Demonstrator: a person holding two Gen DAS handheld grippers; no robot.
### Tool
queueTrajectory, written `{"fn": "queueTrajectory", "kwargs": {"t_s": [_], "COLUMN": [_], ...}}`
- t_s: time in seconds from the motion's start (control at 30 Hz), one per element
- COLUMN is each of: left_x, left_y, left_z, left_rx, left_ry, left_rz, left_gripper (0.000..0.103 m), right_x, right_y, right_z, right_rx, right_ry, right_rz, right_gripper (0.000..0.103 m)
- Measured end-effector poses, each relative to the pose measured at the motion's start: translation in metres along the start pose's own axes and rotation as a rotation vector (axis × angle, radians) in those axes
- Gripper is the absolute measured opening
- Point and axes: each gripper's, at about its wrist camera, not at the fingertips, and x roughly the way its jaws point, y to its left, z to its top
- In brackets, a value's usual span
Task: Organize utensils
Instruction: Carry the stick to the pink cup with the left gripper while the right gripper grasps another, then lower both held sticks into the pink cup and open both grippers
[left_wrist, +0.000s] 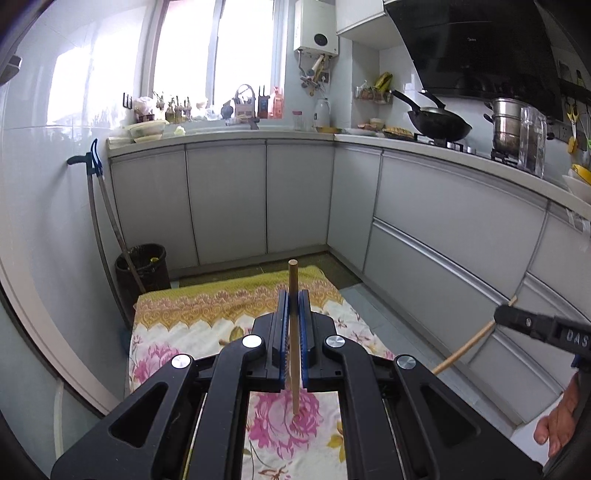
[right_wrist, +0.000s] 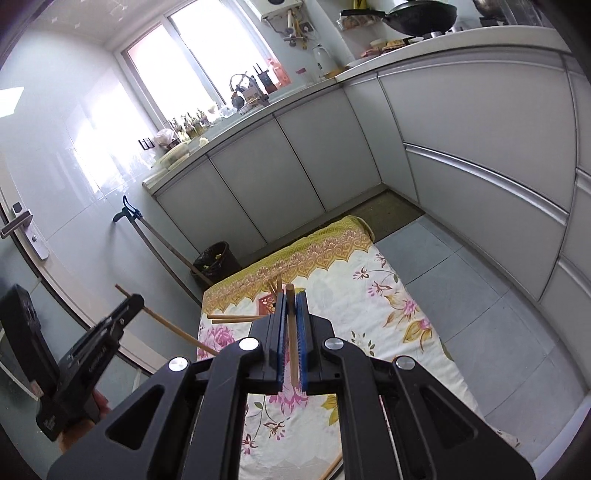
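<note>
Two grippers are in view, and each one pinches a single wooden chopstick between its blue pads. In the left wrist view, the left gripper (left_wrist: 294, 295) has its jaws pressed together on a chopstick (left_wrist: 293, 332) that stands almost upright in the picture: its round top end rises above the fingertips, and its lower end hangs below the pads, over a pink flower of the floral cloth (left_wrist: 207, 314). At the right edge of the same view, the right gripper (left_wrist: 498, 318) appears from the side, with its own chopstick (left_wrist: 465, 349) slanting down to the left out of the black fingers, above the grey floor. Part of a hand (left_wrist: 559, 424) shows in the lower right corner. In the right wrist view, the right gripper (right_wrist: 290, 295) is also closed on its chopstick, which runs along the gap between the pads, and its blunt end sticks out just beyond the fingertips. The left gripper (right_wrist: 138, 298) is seen at the left of this view, with its chopstick crossing the jaws at a slant. More chopsticks (right_wrist: 236, 318) lie on the cloth beyond the right gripper, near the yellow border, and some others lean up just beside them. One more chopstick (right_wrist: 330, 469) lies at the near edge of the cloth. The cloth is spread on the kitchen floor, between the grey cabinets (left_wrist: 225, 199) and a dark waste bin (left_wrist: 142, 269).
</note>
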Motion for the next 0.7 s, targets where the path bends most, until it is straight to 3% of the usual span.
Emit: {"fn": "queueTrajectory", "kwargs": {"t_s": [0.23,0.43,0.7], "left_x": [0.058,0.113,0.170], "left_y": [0.010,0.025,0.034], "left_z": [0.035,0.036,0.015], "left_rx": [-0.013,-0.044,-0.078], "left_ry": [-0.023,-0.011,0.064], "left_rz": [0.101,0.166,0.206], "left_gripper": [0.004,0.004,0.004], "right_x": [0.013,0.035,0.051], "right_y": [-0.013,-0.028,-0.044], "right_z": [0.011,0.008,0.006], "right_rx": [0.003,0.013,0.021], "right_ry": [-0.004,0.033,0.061], "right_rz": [0.003,-0.010,-0.033], "right_gripper": [0.005,0.005,0.005]}}
